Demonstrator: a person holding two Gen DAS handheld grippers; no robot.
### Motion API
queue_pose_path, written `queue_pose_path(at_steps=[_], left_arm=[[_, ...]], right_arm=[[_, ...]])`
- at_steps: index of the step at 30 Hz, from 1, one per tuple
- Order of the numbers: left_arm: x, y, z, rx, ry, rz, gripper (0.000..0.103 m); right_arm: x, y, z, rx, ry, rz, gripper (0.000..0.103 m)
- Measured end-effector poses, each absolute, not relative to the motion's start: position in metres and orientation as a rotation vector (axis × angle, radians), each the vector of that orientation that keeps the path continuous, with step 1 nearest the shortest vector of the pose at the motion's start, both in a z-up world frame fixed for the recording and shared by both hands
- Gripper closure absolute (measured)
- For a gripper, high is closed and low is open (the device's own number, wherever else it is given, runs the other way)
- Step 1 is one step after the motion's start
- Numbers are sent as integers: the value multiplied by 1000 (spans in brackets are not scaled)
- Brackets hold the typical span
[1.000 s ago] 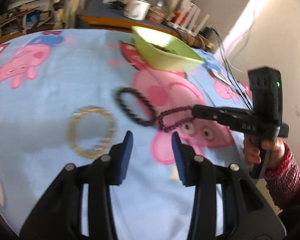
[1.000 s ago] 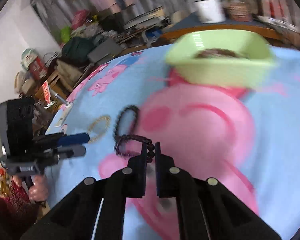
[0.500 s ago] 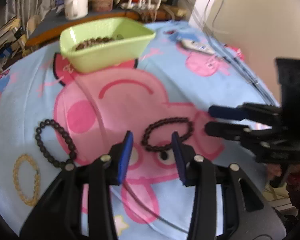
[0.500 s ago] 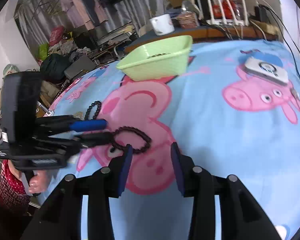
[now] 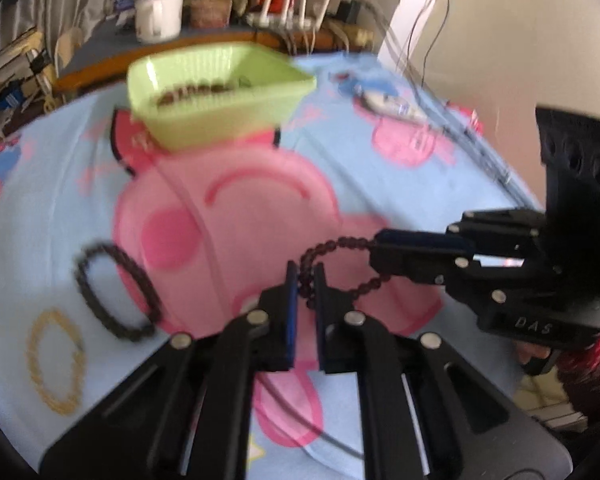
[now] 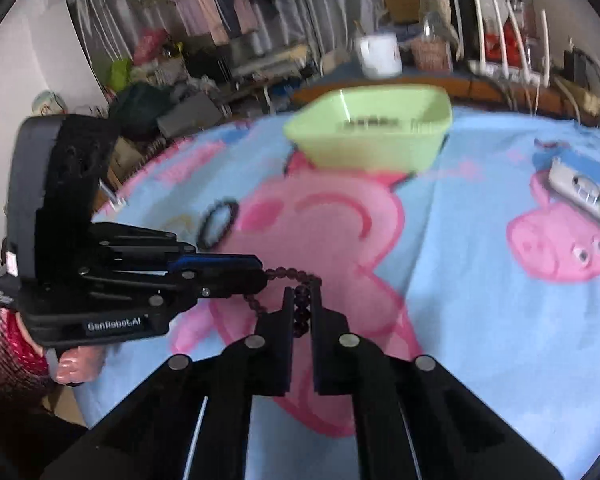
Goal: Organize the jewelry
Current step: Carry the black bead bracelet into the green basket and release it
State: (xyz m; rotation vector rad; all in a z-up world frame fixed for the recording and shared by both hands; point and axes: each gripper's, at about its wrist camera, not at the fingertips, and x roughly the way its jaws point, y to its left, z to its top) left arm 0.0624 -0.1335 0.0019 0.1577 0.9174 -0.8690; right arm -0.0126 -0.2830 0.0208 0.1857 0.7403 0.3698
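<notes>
since half a second ago the left gripper has slid in over the dark purple beaded bracelet and its jaws have just been closing, so the beads that lay loose on the blanket then are now pinched between its blue pads. the right gripper has come back onto the same bracelet after standing open, and it too is clenched on the beads. the bracelet hangs stretched between the two sets of fingers, lifted just off the pale blue cartoon-pig blanket, on the near side of the light green plastic basket. that basket sits further back on the blanket with a string of brown beads lying inside it. a black beaded bracelet lies flat on the blanket, nearer than the basket and to its left, and a thin gold chain bracelet lies just beyond it, nearer still. a white mug stands on the table behind the basket.
</notes>
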Motion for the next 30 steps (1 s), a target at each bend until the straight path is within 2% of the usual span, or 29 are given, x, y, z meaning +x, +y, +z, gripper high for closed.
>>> queue_pose_path(at_steps=[9,18,19,21,25,27,30], left_arm=[[114,-141,71,106,775,-856,96],[191,-166,66,118,784,-724,95],[198,-170,62,128,784,-702,92],[209,-175,53,168,787,-630,50],[220,-155,45,113,810,-579,50],[212,-134,53,67,785,-589,50],[193,-94,62,6,756,-598,50]], right_arm=[[37,-307,86,193,559,335,103],[115,-322,72,230,572,276,103],[121,-322,68,233,572,268,103],[132,-325,58,225,596,217,103],[123,-337,54,313,566,183,103],[105,-339,54,358,538,212,94],[79,-333,51,378,541,265,94]])
